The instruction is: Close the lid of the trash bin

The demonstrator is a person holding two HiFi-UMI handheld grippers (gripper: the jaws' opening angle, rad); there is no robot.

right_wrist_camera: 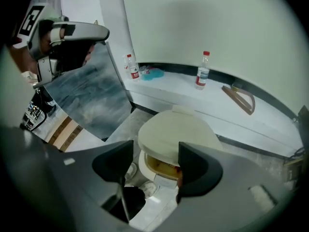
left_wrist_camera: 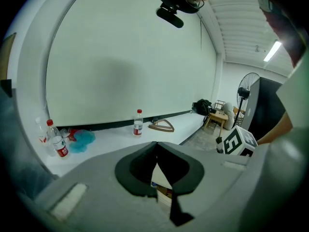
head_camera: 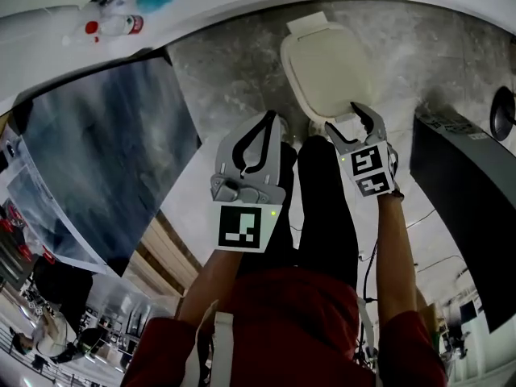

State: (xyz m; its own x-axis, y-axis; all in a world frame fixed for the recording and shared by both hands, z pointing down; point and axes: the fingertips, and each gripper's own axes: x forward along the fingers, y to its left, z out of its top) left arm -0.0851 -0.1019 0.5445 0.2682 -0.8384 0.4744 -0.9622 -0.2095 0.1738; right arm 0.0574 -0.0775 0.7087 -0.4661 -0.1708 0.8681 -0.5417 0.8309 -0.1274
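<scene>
Jaws of the right tongs [right_wrist_camera: 155, 151] stand wide apart and hold nothing, poised at the near edge of the cream lid [right_wrist_camera: 174, 134]. Whether they touch it cannot be told. The lid sits partly raised over the bin [right_wrist_camera: 142, 163], and a gap at the front shows yellowish contents. In the head view the right tongs [head_camera: 360, 123] reach over that same edge of the lid [head_camera: 326, 71], with the bin on the grey stone floor [head_camera: 234, 79] straight ahead of the person's dark-trousered legs [head_camera: 322, 208].

The left tongs [left_wrist_camera: 156, 146] are closed tip to tip on nothing. They are held off to the side of the bin, level with the other pair, and point towards the wall [head_camera: 270, 119].

A marbled panel [head_camera: 105, 151] leans just left of the bin, and a dark panel [head_camera: 459, 208] stands to its right. Behind the bin a white ledge [right_wrist_camera: 183, 93] runs along the wall. It carries a lone bottle [right_wrist_camera: 203, 71], a wooden hanger [right_wrist_camera: 240, 99], and further left two more bottles [right_wrist_camera: 131, 67] beside a blue cloth [right_wrist_camera: 153, 73]. A fan [left_wrist_camera: 247, 88] stands in the far corner.
</scene>
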